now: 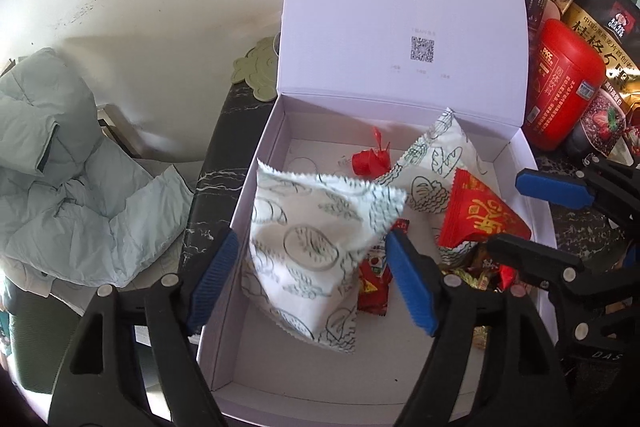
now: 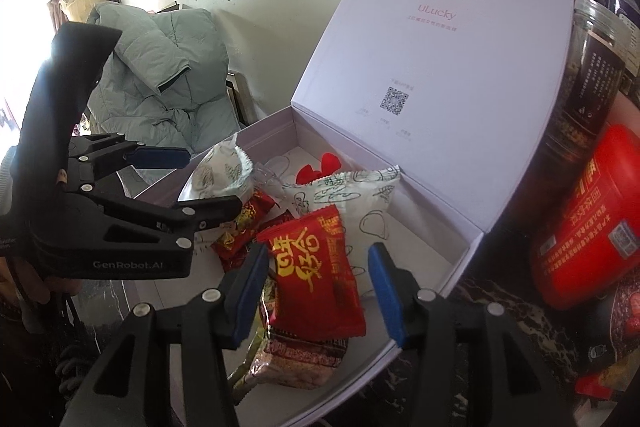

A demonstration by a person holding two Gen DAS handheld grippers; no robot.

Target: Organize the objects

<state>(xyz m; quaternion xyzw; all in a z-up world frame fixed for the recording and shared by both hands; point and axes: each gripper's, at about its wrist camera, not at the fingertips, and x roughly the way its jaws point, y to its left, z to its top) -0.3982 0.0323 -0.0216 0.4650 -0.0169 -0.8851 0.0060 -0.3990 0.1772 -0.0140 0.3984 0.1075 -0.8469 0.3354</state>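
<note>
Both grippers hang over the open white box [image 1: 248, 211] on the dark marbled worktop. The left gripper [image 1: 312, 279] has its jaws released around a white patterned packet [image 1: 308, 239] already lying inside; the right gripper [image 2: 318, 291] likewise stands released about the red packet [image 2: 316, 267] on the pile. Best to lift straight up, clear of the wrappers. Beyond, the raised lid [image 1: 400, 7] and, at the worktop's right edge, the red canister [image 1: 564, 83] crowd the way out.
</note>
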